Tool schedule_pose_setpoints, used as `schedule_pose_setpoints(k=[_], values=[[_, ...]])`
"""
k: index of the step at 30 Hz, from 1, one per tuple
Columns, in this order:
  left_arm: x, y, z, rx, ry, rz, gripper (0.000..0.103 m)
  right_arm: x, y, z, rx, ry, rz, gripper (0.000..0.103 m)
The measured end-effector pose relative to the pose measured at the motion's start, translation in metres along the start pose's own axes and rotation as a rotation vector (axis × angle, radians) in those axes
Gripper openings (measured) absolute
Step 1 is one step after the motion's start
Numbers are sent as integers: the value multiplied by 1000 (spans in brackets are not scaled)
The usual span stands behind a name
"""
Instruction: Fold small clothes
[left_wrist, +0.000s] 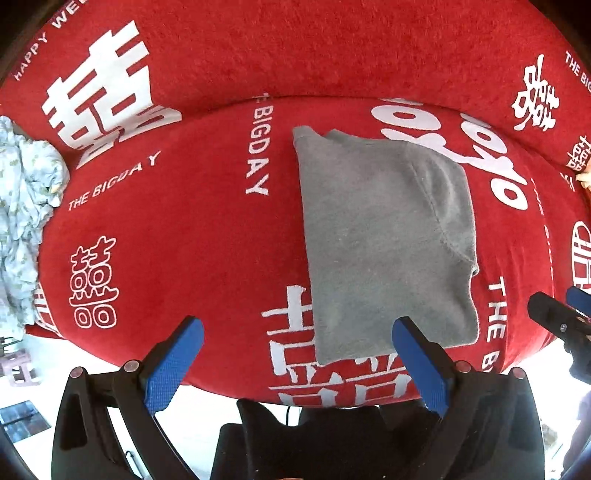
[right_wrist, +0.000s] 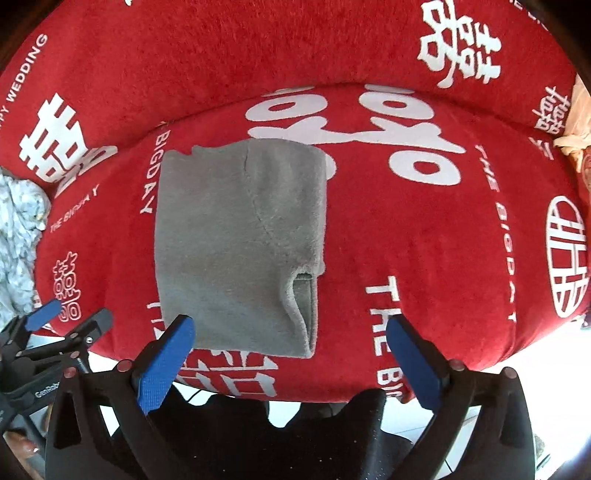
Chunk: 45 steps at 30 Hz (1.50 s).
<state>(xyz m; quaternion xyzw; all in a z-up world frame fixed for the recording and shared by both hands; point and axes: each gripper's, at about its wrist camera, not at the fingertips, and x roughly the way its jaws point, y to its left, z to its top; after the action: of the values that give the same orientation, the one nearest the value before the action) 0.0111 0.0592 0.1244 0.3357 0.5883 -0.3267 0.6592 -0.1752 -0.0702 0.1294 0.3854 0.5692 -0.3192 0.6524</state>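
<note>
A: While both tools hang above the seat, where does the garment lie?

B: The grey garment (left_wrist: 384, 236) lies folded flat on the red cover (left_wrist: 207, 221), the one printed with white characters and "THE BIG DAY". It makes a neat block, with a cuffed sleeve end showing at its right edge in the right wrist view.

A: And the left gripper (left_wrist: 295, 362)?

B: Its jaws stand wide apart with nothing between the blue pads (left_wrist: 173, 365). The right-hand pad overlaps the near corner of the garment in the picture; I cannot tell whether it touches it.

A: The right gripper (right_wrist: 291, 362)?

B: Also spread wide, holding nothing. Its left pad sits over the garment's near left corner in the view, and the near hem lies between the two fingers.

A: Anything else on the seat?

B: A crumpled pale patterned cloth (left_wrist: 22, 206) lies at the far left edge, well apart from the grey piece. Each camera catches the other gripper at its margin.
</note>
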Motion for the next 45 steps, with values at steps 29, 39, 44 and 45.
schedule_pose_setpoints(k=[29, 39, 44, 45], values=[[-25, 5, 3, -9, -16, 21, 102, -22, 13, 2, -19, -13, -32, 103], [-26, 5, 4, -15, -21, 28, 102, -23, 17, 3, -31, -15, -36, 103], [-24, 7, 4, -20, -14, 20, 102, -22, 19, 3, -35, -14, -35, 103], [-24, 7, 4, -21, -14, 19, 102, -22, 19, 4, -36, -14, -36, 103]])
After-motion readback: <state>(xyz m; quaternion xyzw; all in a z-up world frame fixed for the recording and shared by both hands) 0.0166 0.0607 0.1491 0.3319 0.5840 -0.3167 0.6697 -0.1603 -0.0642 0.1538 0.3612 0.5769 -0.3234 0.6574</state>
